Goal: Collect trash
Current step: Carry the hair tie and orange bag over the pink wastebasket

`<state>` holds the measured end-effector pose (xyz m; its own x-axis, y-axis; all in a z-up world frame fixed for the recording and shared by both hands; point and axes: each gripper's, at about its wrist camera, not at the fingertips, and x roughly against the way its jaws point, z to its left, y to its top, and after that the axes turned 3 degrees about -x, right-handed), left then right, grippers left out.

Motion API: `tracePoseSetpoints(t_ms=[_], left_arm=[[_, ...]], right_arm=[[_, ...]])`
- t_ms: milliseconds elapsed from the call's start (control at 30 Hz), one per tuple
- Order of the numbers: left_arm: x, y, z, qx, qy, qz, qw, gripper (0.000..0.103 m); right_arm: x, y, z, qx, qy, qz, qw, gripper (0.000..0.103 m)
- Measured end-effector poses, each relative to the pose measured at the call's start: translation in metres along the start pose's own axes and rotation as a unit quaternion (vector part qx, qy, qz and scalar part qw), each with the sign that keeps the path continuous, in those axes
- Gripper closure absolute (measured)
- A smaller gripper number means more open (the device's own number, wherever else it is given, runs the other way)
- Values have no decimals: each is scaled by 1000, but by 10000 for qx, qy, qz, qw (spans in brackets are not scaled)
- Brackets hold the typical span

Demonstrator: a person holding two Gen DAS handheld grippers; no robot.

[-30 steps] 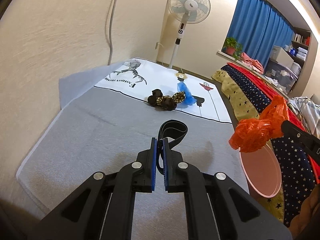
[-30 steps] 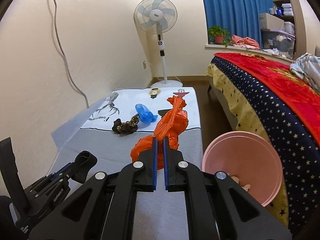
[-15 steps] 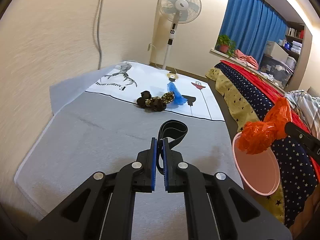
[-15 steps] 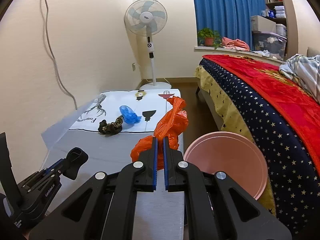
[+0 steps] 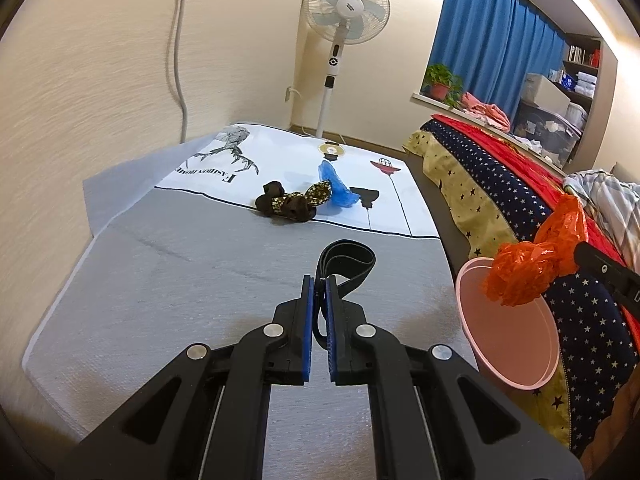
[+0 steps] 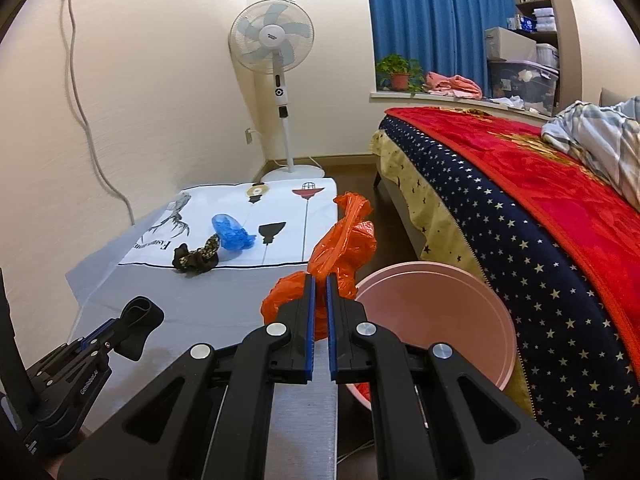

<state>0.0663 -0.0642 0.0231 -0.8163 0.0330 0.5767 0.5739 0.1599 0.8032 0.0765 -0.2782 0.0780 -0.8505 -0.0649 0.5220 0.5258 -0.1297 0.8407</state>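
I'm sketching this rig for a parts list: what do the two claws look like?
Both match: the left claw and the right claw are matte black, each with two angular arms and round silver bolt heads. The flat fingers carry ribbed blue pads. The left claw's side bears small white lettering, too small to read.

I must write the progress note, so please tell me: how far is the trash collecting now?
Done: something reddish already lies in the pink bin. In hand: the right gripper grips an orange plastic bag at the bin's edge; the left gripper grips a black band. Left on the mat: a blue wrapper and a dark scrunchie.
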Motion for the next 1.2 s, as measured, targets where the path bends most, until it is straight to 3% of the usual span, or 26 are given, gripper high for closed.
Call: tracePoseSetpoints(t_ms=[533, 833, 1200], left_arm=[[-10, -1, -28, -169, -174, 44, 9997, 97], [-22, -1, -59, -276, -596, -1, 9978, 97], [-39, 1, -110, -609, -989, -49, 9932, 97]], right_arm=[[1, 3, -34, -119, -502, -55, 9987, 98], [-3, 4, -68, -248, -1089, 0, 9937, 98], [-10, 4, -93, -342, -1422, 6, 9893, 98]])
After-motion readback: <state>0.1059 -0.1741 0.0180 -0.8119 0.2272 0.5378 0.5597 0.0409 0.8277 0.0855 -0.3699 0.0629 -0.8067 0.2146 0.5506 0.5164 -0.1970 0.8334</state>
